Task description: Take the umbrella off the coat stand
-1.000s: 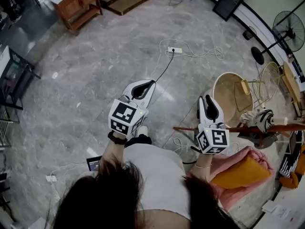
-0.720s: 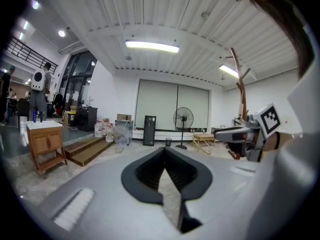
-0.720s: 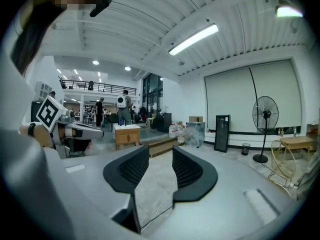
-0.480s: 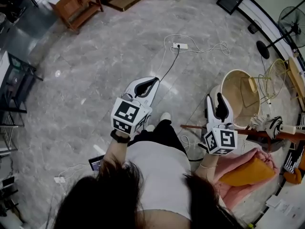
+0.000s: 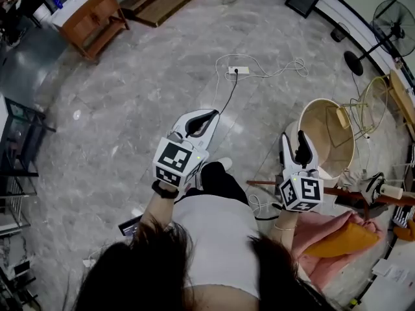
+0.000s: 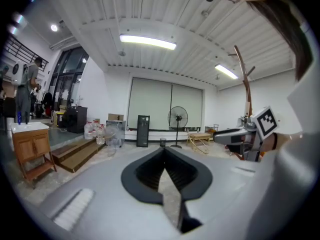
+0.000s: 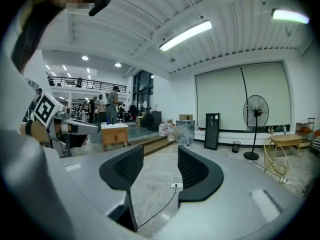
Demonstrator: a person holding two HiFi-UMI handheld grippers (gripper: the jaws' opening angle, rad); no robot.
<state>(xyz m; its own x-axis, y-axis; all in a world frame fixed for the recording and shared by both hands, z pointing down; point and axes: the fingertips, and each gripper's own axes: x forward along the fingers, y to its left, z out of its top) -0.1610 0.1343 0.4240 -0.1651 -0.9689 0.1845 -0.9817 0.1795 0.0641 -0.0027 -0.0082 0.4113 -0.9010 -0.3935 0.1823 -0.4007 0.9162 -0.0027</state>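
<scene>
Held the left gripper (image 5: 209,115) well left of the coat stand (image 5: 337,192), jaws pressed together on nothing. Held the right gripper (image 5: 299,137) just beside the coat stand's left end, jaws spread after just opening wider, only floor (image 7: 152,181) showing between them. Saw the umbrella (image 5: 379,188) against the coat stand farther right, apart from both grippers, not yet taken.

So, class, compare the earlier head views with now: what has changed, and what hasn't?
The right gripper has just been opening its jaws, with nothing between them. The person stepped forward, and both grippers shifted slightly. The left gripper stayed shut and empty; the umbrella is still on the coat stand.
</scene>
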